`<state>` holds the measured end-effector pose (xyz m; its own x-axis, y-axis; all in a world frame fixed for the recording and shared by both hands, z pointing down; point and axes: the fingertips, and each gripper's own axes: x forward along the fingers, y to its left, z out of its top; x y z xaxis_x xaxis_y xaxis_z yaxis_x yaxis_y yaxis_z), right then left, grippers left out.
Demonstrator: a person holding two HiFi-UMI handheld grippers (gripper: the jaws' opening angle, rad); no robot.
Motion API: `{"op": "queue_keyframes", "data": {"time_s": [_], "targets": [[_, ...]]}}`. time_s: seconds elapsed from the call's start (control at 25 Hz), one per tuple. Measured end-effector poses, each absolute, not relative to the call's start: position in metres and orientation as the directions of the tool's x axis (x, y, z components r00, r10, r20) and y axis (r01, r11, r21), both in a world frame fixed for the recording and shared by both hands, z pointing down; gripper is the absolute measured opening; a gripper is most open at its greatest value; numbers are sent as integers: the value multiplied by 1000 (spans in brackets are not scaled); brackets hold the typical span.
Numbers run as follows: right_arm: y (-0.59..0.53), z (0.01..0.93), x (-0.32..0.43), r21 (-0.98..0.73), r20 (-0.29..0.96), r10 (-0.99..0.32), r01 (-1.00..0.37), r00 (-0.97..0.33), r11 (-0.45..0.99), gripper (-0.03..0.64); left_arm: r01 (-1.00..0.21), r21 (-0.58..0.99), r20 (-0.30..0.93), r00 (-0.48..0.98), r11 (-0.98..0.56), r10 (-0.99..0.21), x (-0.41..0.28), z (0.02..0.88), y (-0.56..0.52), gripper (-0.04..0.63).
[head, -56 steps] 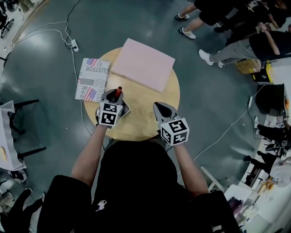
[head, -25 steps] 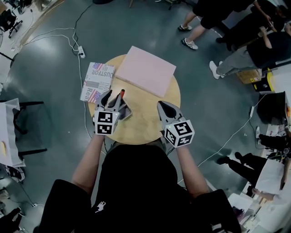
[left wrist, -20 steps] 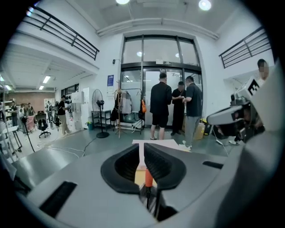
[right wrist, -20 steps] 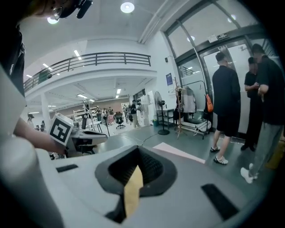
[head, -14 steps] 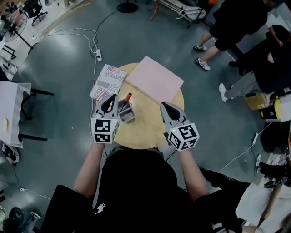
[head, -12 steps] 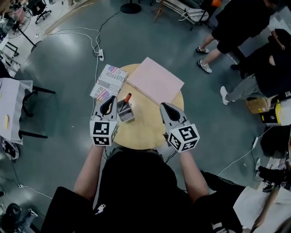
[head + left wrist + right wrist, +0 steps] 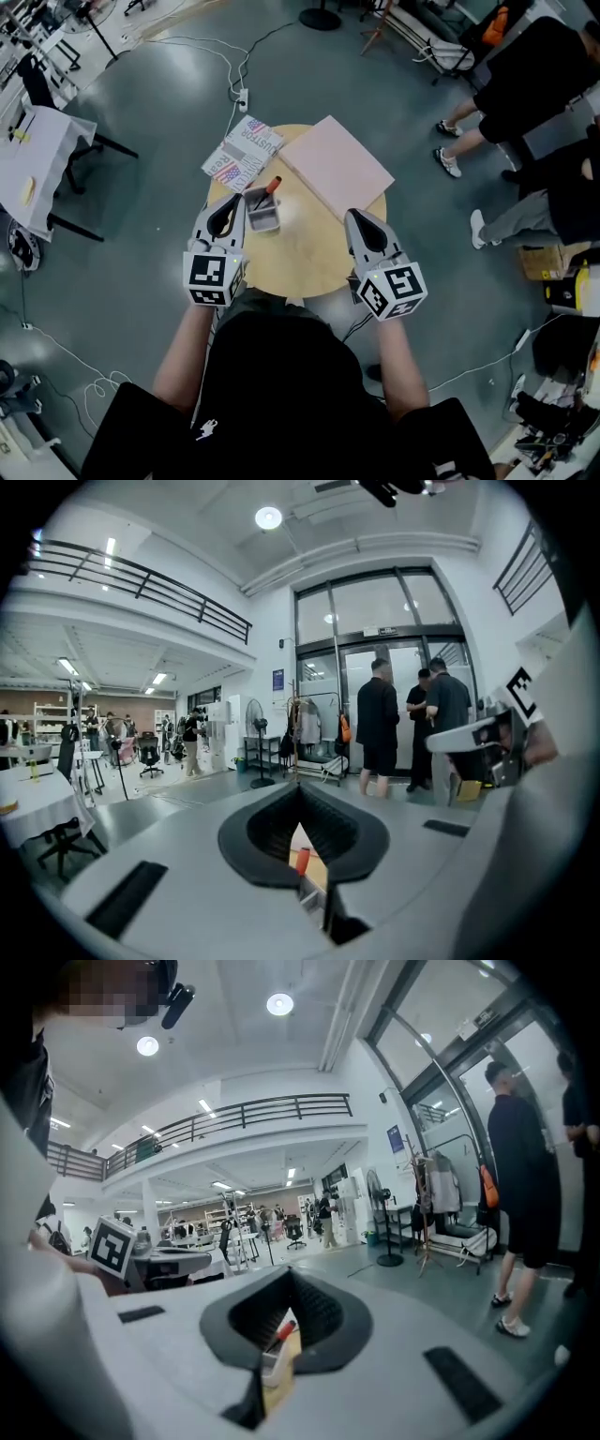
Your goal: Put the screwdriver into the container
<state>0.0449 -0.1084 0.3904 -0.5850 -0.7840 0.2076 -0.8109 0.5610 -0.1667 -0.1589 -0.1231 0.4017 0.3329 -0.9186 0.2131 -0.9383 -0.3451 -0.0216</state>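
My left tongs (image 7: pixel 227 206) and right tongs (image 7: pixel 356 220) are both pressed together and empty. The screwdriver (image 7: pixel 270 187) leans in the container (image 7: pixel 263 223) just ahead of the left tongs, its orange handle overhanging the rim. I judge a careless nudge could tip it out.

round wooden table (image 7: pixel 309 258), pink board (image 7: pixel 335 166) on it, flag-printed booklet (image 7: pixel 243 154) overhanging its edge; floor power strip (image 7: pixel 242 96)

Screwdriver (image 7: pixel 271 186) in container (image 7: pixel 265 226), left of board (image 7: pixel 335 167)
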Motion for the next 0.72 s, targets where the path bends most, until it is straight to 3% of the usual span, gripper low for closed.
{"op": "queue_keyframes", "data": {"time_s": [0.72], "targets": [[-73,374,69,-146,160,-746,-763,-646,630,2,-971,-69,165,216,-229,-962,-144,380,-67,3]]}}
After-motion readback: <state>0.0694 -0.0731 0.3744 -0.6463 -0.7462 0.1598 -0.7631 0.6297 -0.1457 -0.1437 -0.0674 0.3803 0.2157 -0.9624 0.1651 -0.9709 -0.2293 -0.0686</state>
